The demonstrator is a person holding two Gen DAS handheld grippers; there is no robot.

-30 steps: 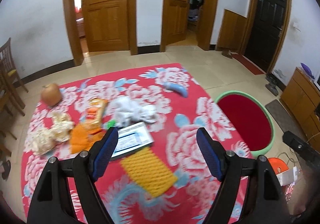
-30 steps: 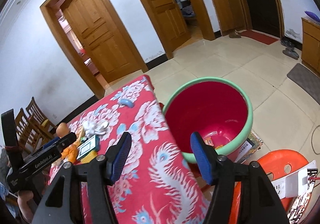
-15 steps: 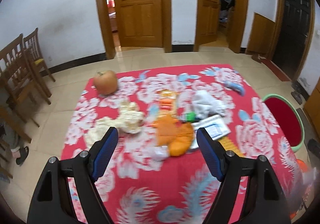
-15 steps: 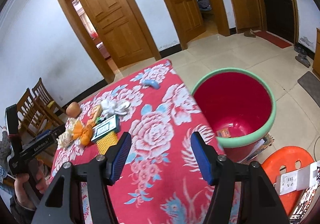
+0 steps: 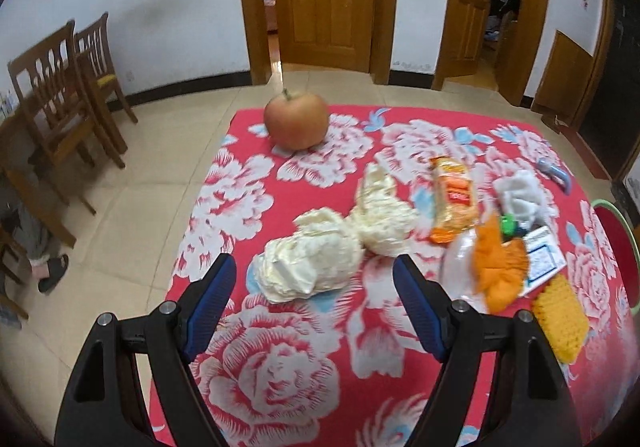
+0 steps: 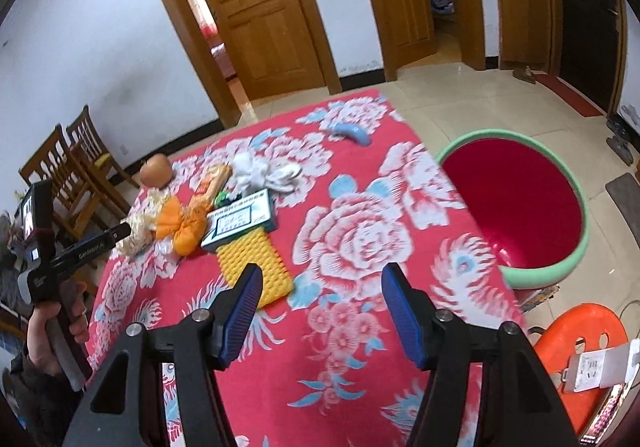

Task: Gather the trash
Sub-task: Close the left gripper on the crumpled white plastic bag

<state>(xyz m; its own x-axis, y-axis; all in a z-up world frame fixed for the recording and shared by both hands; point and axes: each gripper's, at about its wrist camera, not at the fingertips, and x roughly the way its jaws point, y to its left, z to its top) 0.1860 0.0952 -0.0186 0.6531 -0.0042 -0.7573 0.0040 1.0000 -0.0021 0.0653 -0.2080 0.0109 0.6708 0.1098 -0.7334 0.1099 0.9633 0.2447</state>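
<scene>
Left wrist view: the left gripper (image 5: 314, 297) has its jaws apart and empty, lined up above the crumpled cream paper (image 5: 310, 265), apparently the next trash to take. An apple (image 5: 296, 121) stands well behind it; a snack wrapper (image 5: 454, 199) and orange peel (image 5: 498, 267) lie to the side, not obstructing. Right wrist view: the right gripper (image 6: 320, 309) is likewise apart and empty over bare tablecloth (image 6: 360, 387), near a yellow mesh sleeve (image 6: 256, 263). The red bin (image 6: 520, 207) stands beside the table, evidently placed to receive the trash.

Both grippers are black frames with silver screws and ribbed blue pads: the left gripper (image 5: 314, 299) and right gripper (image 6: 322, 305). At lower left, a hand (image 6: 42, 339) in a dark sleeve.
</scene>
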